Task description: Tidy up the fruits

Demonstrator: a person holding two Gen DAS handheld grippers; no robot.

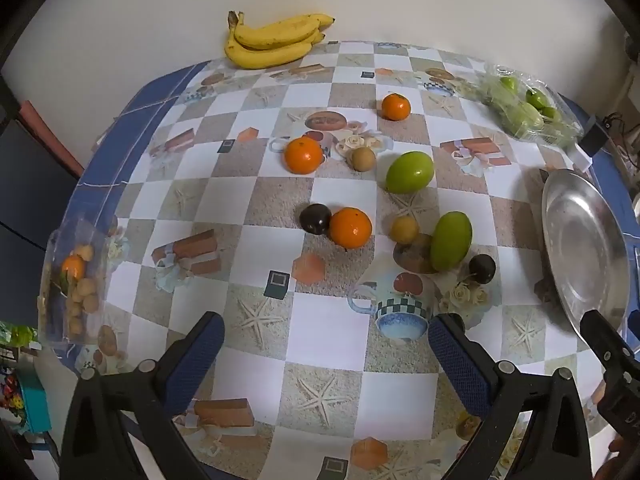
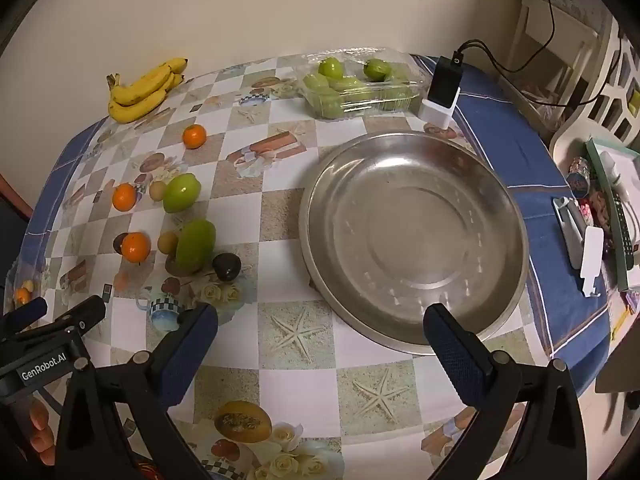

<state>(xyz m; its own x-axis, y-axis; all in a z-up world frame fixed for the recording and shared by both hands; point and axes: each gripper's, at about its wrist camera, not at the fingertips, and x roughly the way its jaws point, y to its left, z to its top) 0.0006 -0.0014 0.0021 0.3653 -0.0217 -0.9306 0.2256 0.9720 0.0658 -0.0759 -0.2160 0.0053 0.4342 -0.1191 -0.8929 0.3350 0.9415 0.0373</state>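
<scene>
Overhead, both hand-held grippers (left [image 1: 326, 334], right [image 2: 320, 326]) gape empty above glossy oranges [image 1: 350, 227] and a round steel plate [image 2: 414, 236].

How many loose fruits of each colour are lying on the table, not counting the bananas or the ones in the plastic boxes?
Orange: 3
Green: 2
Dark purple: 2
Small tan-yellow: 2
Total: 9
</scene>
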